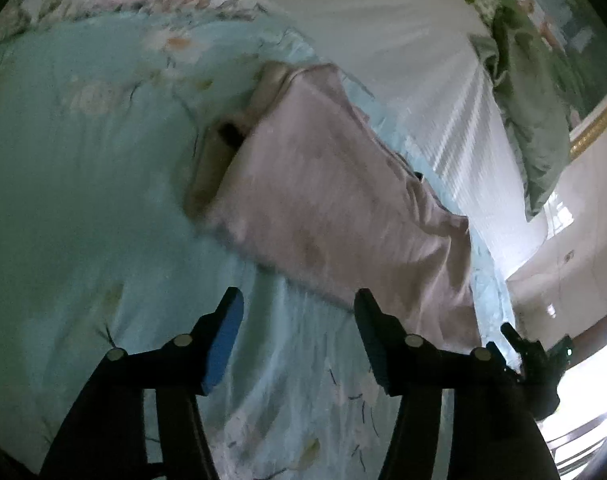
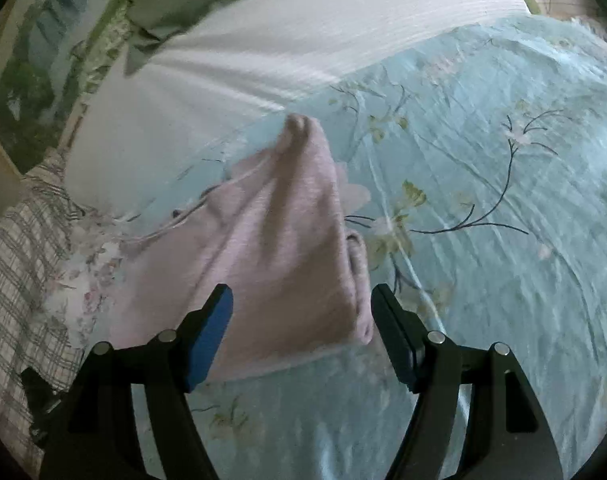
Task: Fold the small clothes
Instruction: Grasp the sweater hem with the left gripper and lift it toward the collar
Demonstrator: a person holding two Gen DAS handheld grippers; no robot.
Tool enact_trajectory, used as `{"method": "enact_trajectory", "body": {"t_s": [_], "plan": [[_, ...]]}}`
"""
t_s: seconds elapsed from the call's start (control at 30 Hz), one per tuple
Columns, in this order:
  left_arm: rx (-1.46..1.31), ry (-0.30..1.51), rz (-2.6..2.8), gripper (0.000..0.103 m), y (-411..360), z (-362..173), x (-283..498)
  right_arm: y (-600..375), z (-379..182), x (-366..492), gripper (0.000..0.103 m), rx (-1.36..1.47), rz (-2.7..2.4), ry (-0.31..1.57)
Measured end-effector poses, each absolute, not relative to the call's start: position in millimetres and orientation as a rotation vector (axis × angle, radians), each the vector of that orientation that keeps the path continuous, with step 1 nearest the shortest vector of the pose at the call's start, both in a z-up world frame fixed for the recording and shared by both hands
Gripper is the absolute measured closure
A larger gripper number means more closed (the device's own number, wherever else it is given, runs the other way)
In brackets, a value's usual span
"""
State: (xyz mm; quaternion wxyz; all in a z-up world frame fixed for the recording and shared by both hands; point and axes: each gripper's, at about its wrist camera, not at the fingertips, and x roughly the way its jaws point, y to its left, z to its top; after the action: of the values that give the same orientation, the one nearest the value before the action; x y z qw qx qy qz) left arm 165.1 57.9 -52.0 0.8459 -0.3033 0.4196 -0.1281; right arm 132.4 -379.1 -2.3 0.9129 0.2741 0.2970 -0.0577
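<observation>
Left wrist view: one pink garment (image 1: 335, 200) lies on the light blue floral bedspread (image 1: 83, 200), stretched from the middle of the scene toward the near right. It looks doubled over already, a tan inner layer or lining peeking out at its far left edge. Left gripper (image 1: 299, 304) has its jaws standing well apart, nothing between the pads, poised above bare bedspread just near of the garment's near edge; the right-hand fingertip sits close to that edge, and contact cannot be told through the blur. Right gripper (image 1: 515, 344) is partly visible at the near right, beside the garment's right end. Count here: one garment, one white ribbed sheet (image 1: 403, 40) behind it, one green pillow (image 1: 535, 128) at the far right.

Right wrist view: same pink garment (image 2: 271, 248), seen lengthwise, wide end near, tapering to a bunched tip far. A rolled fold shows along its right side. Right gripper (image 2: 301, 300) jaws wide apart, holding nothing, straddling the garment's near end without pressing on it. A plaid cloth (image 2: 19, 264) lies at the left; whether it is another item to fold is unclear.

Judgement: at least one fold looks done and the cloth has been let go; the shape is still uneven, so a further fold or tidying seems left. Only one small garment is clearly visible.
</observation>
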Motion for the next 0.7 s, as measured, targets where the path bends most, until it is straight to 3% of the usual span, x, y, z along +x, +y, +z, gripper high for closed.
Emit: {"method": "enact_trajectory", "body": {"t_s": [0.2, 0.47, 0.57, 0.63, 0.7], "plan": [[-0.705, 0.885, -0.264, 0.035, 45, -66, 174, -357, -4, 122, 0.030, 0.575, -0.054, 0.632], [-0.843, 0.820, -0.107, 0.036, 63, -76, 226, -341, -4, 121, 0.030, 0.577, 0.004, 0.657], [-0.831, 0.799, -0.062, 0.050, 68, -76, 243, -339, 1, 124, 0.029, 0.573, 0.021, 0.652], [-0.822, 0.802, -0.064, 0.088, 68, -77, 252, -340, 3, 130, 0.029, 0.576, 0.036, 0.653], [-0.823, 0.808, -0.105, 0.096, 64, -74, 259, -342, 3, 138, 0.029, 0.572, 0.048, 0.659]]}}
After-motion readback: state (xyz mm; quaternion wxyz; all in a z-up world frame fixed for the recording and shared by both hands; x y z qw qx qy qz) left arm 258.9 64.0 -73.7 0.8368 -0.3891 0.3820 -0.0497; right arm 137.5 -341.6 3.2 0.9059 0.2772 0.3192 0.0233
